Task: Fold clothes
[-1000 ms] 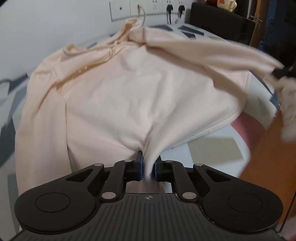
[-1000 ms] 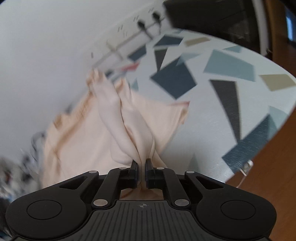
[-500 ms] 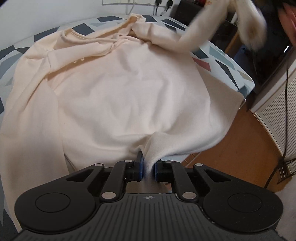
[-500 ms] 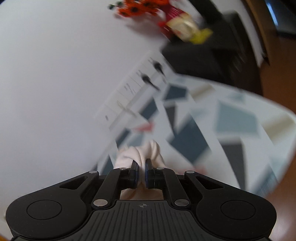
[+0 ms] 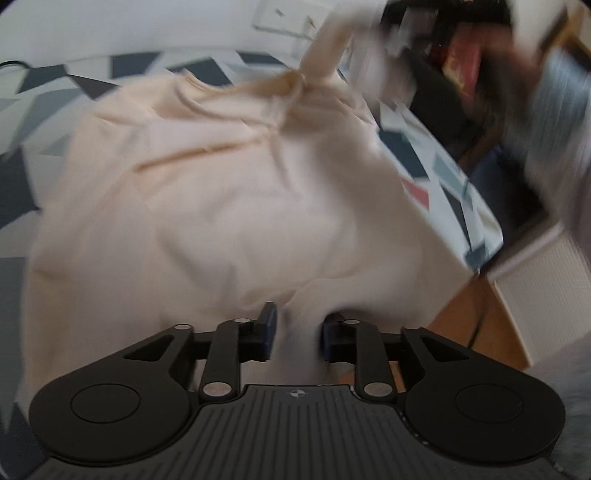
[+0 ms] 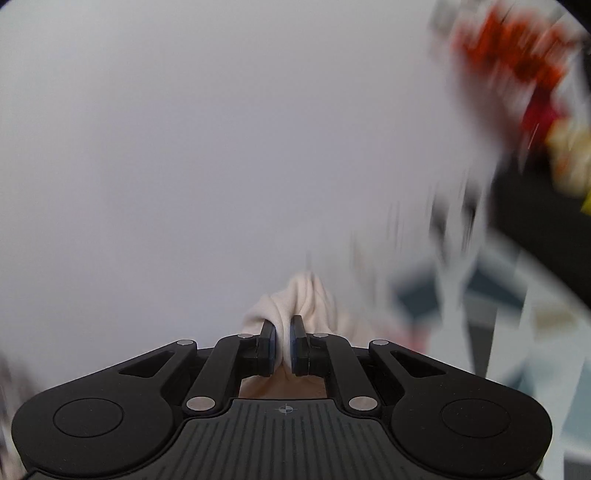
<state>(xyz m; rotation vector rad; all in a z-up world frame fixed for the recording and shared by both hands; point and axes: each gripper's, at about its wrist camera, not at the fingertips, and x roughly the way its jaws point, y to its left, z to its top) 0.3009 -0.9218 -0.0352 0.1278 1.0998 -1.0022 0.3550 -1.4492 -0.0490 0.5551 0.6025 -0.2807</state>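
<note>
- Blurred at the far side of the left wrist view, a pale wall (image 5: 110,26) is being shown behind a table (image 5: 48,92) that is being covered by a cloth patterned with dark, grey and red shapes.
- Most of that table is being covered by a cream sweatshirt (image 5: 229,199), which is being spread across it with its near hem hanging toward the camera.
- One sleeve (image 5: 325,44) is being pulled up and away from the far part of the garment, toward the top of the view.
- The left gripper (image 5: 295,332) is being opened; a fold of the hem is lying between its blue pads (image 5: 267,330), and the pads are being kept clear of the fabric on both sides.
- The right gripper (image 6: 283,345) is being kept nearly closed, with a bunched piece of cream cloth (image 6: 295,306) being pinched between its fingers.
- Behind it, plain wall is being seen, with smeared red and orange shapes (image 6: 517,55) at the upper right.
</note>
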